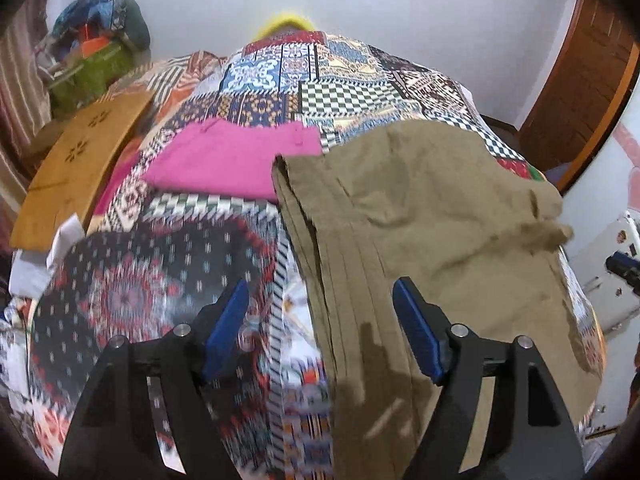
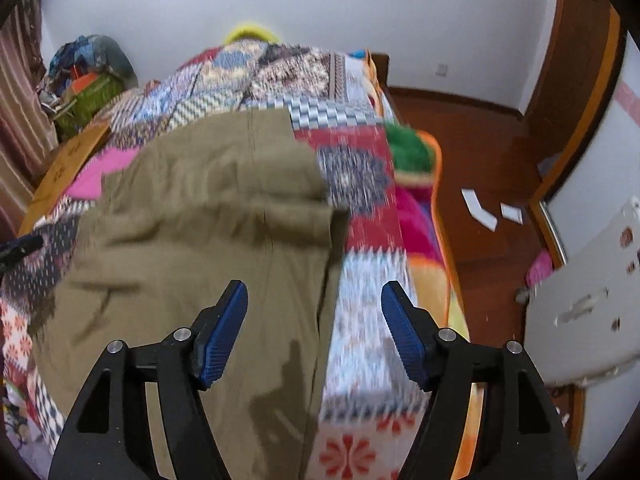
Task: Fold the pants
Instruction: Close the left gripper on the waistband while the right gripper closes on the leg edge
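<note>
Patchwork bedspread [image 1: 168,280] across the whole bed, white wall [image 1: 400,20] behind. Far left: heap of bundled cloth [image 1: 100,20] atop a green basket [image 1: 86,76], wooden board [image 1: 76,172] along the bed's left edge. Folded pink garment [image 1: 228,160] lying flat on the spread, its right edge just under the khaki pants [image 1: 432,208]. Pants spread over the bed's right half, upper part doubled over, stacked folds showing along the left edge. Left gripper [image 1: 322,304] above the near left edge of the pants, jaws wide apart, holding nothing, 2 blue pads [image 1: 224,328] clear of the cloth. Right gripper [image 2: 314,304] above the near right edge of the pants [image 2: 192,240], jaws likewise spread and empty. Far right: wooden floor [image 2: 480,152] with 2 white paper pieces [image 2: 478,208], brown door [image 2: 580,100].
</note>
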The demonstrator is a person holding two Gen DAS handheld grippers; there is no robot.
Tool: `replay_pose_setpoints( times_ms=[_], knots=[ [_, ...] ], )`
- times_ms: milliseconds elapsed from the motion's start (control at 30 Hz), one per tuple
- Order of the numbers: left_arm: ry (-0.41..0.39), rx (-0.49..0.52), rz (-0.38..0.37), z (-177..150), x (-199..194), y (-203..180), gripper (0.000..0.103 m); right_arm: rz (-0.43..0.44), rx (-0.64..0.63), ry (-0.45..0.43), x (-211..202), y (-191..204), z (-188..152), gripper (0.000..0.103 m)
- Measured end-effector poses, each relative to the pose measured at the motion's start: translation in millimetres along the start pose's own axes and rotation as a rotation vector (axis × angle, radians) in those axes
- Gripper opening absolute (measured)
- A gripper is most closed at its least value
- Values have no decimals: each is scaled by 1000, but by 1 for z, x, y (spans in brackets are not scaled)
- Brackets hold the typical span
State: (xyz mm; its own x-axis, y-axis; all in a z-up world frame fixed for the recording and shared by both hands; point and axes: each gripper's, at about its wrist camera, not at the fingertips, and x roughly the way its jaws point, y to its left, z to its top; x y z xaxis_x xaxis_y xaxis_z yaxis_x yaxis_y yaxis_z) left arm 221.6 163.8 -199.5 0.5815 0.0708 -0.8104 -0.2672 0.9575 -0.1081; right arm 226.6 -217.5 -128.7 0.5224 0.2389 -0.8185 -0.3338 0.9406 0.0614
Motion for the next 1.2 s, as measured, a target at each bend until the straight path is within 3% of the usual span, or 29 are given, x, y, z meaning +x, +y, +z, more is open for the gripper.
replay_pose_setpoints(
  times_ms=[267,400,600,700,933,1200],
  knots=[
    [4,5,18,48,50,10,79,0,-44,-88,26,8,59,72],
    [7,10,23,65,71,14,80,-6,-87,-75,54,13,85,72],
    [6,54,46,84,103,16,87,33,-145,-16,100,24,122,72],
    [12,62,56,88,117,19,88,81,-171,40,123,28,139,79],
    [39,63,88,98,150,29,88,56,-274,161,185,47,174,80],
    [90,52,15,97,175,33,88,58,-307,285,228,54,175,80]
  ],
)
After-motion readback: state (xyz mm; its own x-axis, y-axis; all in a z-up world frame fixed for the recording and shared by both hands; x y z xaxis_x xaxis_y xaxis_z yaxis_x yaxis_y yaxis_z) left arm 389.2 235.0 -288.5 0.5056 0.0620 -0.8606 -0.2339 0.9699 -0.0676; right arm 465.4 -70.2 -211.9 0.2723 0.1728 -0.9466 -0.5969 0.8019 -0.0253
